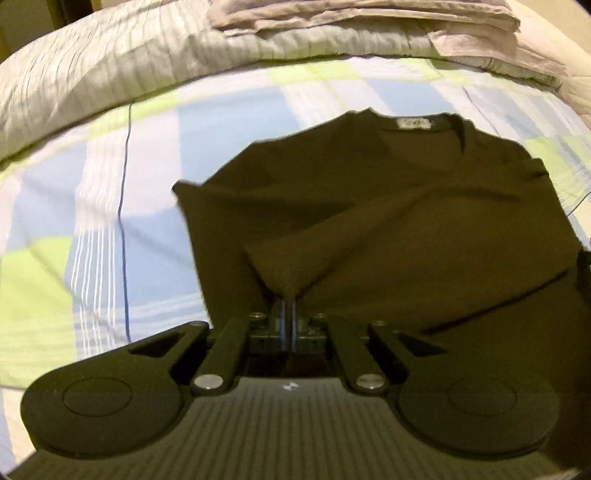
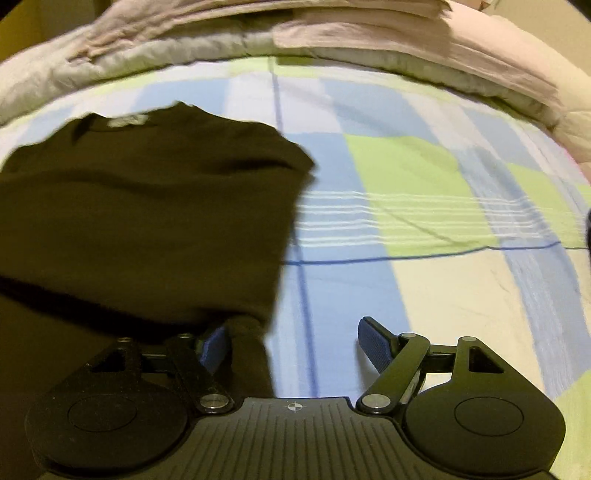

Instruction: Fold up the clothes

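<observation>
A dark olive-brown T-shirt [image 1: 369, 192] lies on a checked bed sheet [image 1: 92, 206], collar and white label away from me. My left gripper [image 1: 288, 299] is shut on a pinched fold of the T-shirt's cloth and lifts it a little. In the right wrist view the T-shirt [image 2: 147, 206] fills the left half. My right gripper [image 2: 295, 339] is open, with its blue pads wide apart. A bunched bit of the T-shirt lies beside the left pad [image 2: 214, 347], inside the open jaws, not clamped.
The sheet [image 2: 424, 229] is checked in blue, green and white. A grey quilt [image 1: 110, 62] and folded pinkish bedding [image 1: 351, 14] lie along the far side of the bed; they also show in the right wrist view [image 2: 369, 33].
</observation>
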{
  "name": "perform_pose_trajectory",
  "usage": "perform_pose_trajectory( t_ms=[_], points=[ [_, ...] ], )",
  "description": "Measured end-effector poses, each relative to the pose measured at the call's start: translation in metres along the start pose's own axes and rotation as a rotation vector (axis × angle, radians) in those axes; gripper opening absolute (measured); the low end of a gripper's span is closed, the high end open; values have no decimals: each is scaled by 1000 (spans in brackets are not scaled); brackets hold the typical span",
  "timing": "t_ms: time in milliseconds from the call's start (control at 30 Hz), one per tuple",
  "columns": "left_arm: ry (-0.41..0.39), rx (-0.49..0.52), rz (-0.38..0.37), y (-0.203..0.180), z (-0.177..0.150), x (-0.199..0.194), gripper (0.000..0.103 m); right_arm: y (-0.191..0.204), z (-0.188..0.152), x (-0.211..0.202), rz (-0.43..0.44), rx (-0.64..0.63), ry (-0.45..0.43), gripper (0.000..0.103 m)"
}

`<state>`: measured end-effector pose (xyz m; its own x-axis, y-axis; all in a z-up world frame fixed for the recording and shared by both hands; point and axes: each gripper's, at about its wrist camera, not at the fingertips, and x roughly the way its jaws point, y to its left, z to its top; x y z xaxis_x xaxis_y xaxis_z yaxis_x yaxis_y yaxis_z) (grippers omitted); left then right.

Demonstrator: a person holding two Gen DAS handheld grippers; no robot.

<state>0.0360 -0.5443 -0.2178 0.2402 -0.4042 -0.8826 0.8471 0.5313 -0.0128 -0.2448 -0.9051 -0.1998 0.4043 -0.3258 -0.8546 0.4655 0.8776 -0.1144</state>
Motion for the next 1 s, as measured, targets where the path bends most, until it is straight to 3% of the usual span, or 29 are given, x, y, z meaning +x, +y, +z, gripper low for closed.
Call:
perform_pose_trajectory(
  t_ms=[67,200,267,467,633,667,733,867,1000],
  points=[
    [14,1,3,-1,-6,4,1,-8,0,-4,-41,-2,-15,76],
    [6,42,31,-8,-7,8,1,-24,-6,-2,-42,8,24,76],
    [-8,10,50,-6,-6,5,2,-24,-6,-4,-46,-8,22,76],
    [91,15,55,-6,-11,20,4,-18,-6,-2,-43,29,78,76],
    [99,-20,24,7,-10,8,20,-20,-7,-28,53,113,118,76],
    [88,-2,38,9,-9,1,28,-19,-8,-34,66,112,117,76],
    [54,37,57,12,-6,-9,32,-16,-8,-45,85,108,105,76],
    [-5,163,41,6,4,-6,48,-8,3,-51,111,101,75,76],
    [-8,277,-10,-3,19,27,50,0,25,-34,128,70,46,76]
  ],
)
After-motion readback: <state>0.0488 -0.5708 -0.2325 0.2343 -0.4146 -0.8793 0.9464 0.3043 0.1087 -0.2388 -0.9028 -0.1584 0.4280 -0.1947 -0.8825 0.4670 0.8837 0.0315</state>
